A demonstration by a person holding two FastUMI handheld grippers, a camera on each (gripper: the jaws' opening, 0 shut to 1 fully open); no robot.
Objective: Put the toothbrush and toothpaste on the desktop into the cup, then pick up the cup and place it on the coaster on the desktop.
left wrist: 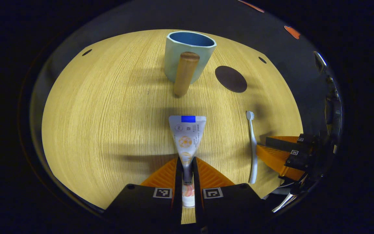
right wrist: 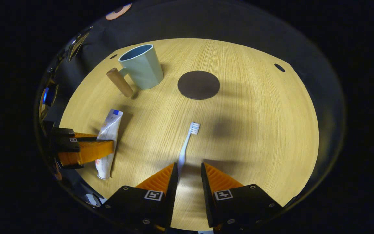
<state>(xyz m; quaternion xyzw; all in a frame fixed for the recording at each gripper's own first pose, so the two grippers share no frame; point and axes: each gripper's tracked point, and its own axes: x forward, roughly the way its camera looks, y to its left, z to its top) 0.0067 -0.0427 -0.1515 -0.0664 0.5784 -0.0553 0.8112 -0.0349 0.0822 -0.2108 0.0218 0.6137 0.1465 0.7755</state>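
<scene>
While left fingers (left wrist: pixel 187 175) pinch the toothpaste (left wrist: pixel 187 139) near its cap and right fingers (right wrist: pixel 189 175) gape around the toothbrush (right wrist: pixel 186 146), the tube may droop, missing the cup (left wrist: pixel 188 55).

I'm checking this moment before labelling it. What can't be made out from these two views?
- Toothpaste: in the left gripper view its cap end sits between the left tongs, whose fingers hide its sides.
- Toothbrush: in the right gripper view its handle end runs behind a finger of the right tongs; contact unclear.
- Cup: its inside bottom is hidden by its wall.
</scene>
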